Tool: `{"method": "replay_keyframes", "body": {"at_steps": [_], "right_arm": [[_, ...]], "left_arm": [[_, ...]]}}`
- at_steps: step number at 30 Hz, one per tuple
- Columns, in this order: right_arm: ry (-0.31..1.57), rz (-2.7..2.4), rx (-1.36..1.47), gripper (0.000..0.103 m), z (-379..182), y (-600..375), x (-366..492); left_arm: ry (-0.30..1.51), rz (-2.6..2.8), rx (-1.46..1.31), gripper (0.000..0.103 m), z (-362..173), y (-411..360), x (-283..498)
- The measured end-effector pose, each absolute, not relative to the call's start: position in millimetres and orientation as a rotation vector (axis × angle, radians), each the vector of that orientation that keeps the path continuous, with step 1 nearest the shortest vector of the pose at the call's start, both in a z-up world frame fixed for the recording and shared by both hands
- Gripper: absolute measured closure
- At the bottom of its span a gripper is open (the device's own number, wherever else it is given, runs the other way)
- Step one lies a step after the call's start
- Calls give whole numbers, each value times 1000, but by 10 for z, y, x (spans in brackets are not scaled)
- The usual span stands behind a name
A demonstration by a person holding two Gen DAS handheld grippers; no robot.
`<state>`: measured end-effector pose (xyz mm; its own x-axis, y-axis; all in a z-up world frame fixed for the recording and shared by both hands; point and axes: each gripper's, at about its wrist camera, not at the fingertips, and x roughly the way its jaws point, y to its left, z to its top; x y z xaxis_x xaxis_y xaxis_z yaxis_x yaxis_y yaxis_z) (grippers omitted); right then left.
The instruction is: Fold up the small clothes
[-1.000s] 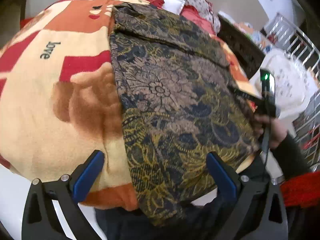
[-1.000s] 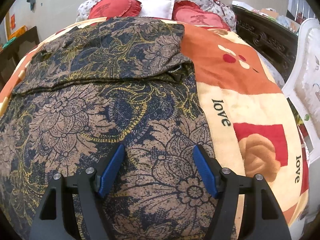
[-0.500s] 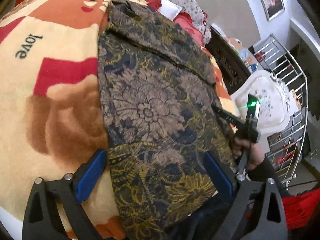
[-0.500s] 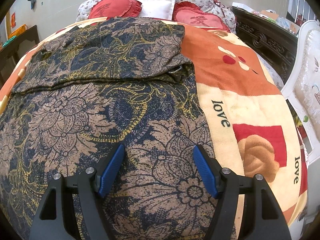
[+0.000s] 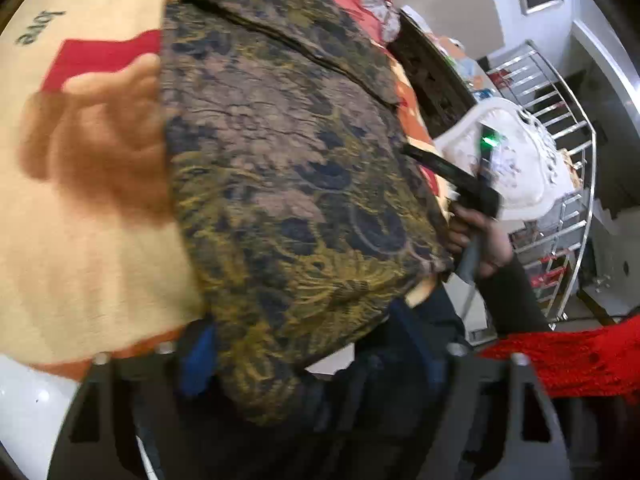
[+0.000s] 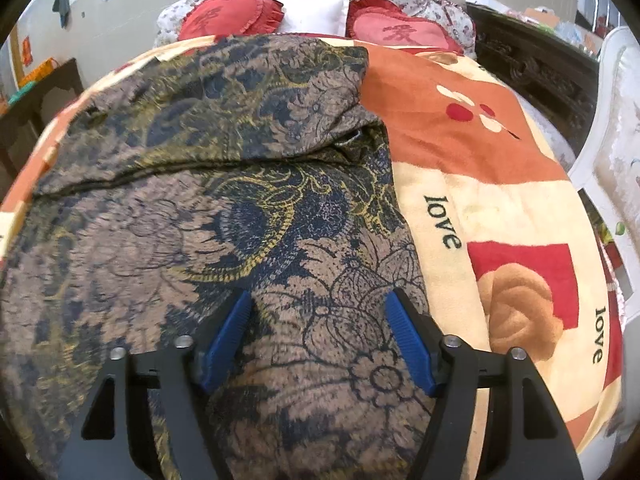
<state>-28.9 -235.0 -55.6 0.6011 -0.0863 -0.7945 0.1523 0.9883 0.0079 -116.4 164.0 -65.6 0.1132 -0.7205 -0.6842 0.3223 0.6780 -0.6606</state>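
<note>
Lying flat along the bed's near edge, the floral garment (image 6: 240,208), a thin patterned knit in navy, tan and gold, now has both grippers' jaws closing over its hem. The left hand-held gripper (image 5: 304,356) and right hand-held gripper (image 6: 320,336) straddle cloth, not yet clenched, so a fold looks imminent. Beneath lies a plush fleece blanket (image 6: 500,208).

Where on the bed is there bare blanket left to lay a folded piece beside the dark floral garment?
Free: the cream and orange "love" blanket between the dark floral garment and the white chair, and the blanket strip on the garment's other side. Crowded: the near edge, where both grippers meet the cloth, and the head end with the red heart cushions.
</note>
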Motion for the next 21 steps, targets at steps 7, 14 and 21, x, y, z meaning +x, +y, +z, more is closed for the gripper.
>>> {"method": "replay_keyframes", "body": {"at_steps": [7,14,21], "right_arm": [[820,-87,44,42,-154,-2698,-1037],[814,-143,120,42,-130,-3133,-1882],[890,-129,237,42,-433,-3257,-2244]], "left_arm": [[1241,-692,-339,73,-697,1744,-1188],[1223,-614,-288,97,-653,1838,-1240],[1213,-617,-216,76,-639,1632,-1248]]}}
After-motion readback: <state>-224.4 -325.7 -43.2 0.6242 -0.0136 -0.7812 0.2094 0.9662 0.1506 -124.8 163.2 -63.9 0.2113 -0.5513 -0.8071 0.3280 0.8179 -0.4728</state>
